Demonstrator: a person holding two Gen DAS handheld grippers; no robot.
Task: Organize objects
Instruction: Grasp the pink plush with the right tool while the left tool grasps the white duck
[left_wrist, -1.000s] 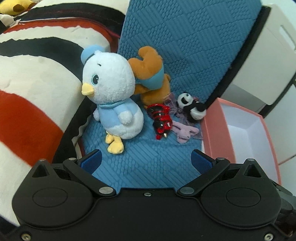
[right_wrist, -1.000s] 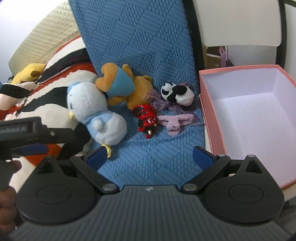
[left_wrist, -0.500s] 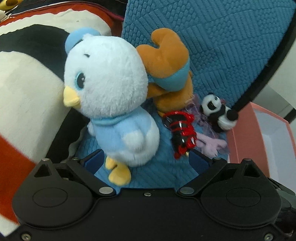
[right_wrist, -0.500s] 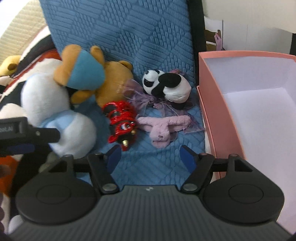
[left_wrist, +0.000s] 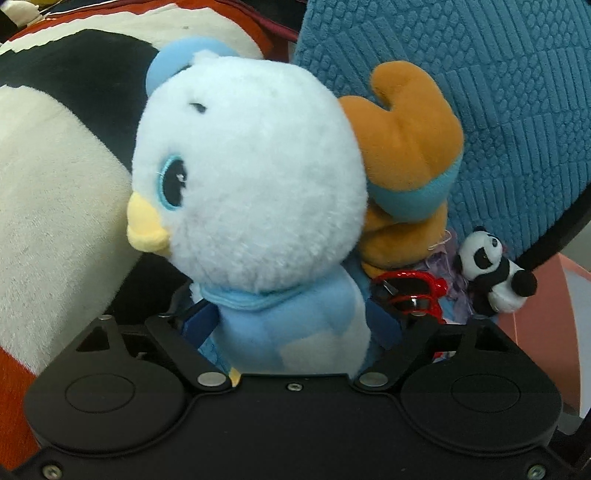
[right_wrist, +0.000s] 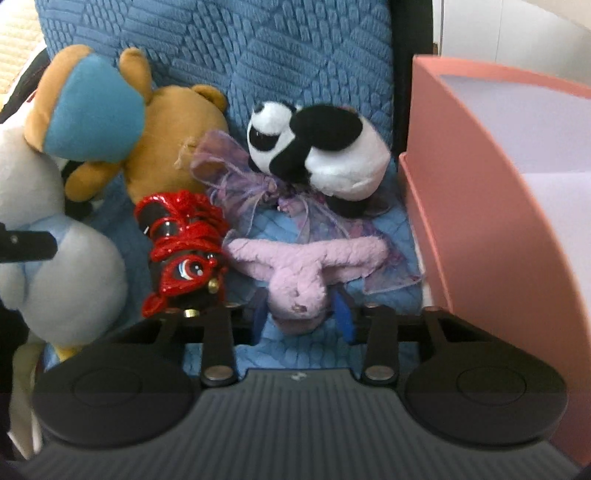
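Note:
A white and blue duck plush (left_wrist: 255, 206) stands on the blue quilted seat (right_wrist: 303, 354). My left gripper (left_wrist: 291, 325) has its blue pads on either side of the duck's body, closed onto it. My right gripper (right_wrist: 303, 314) has its pads on either side of the head of a small pink plush (right_wrist: 299, 273), touching it. Behind lie a brown bear plush (right_wrist: 166, 147), a red and black toy (right_wrist: 184, 254), a panda plush (right_wrist: 317, 151) and a purple ribbon (right_wrist: 236, 177). The duck also shows at the left of the right wrist view (right_wrist: 55, 273).
An open pink box (right_wrist: 491, 206) with a white inside stands right of the seat. A large striped red, black and white plush (left_wrist: 55, 166) lies left of the duck. The blue quilted backrest (left_wrist: 509, 92) rises behind the toys.
Both grippers moved forward and closed in. The left one now clasps the duck's body. The right one narrowed from wide open onto the pink plush's head.

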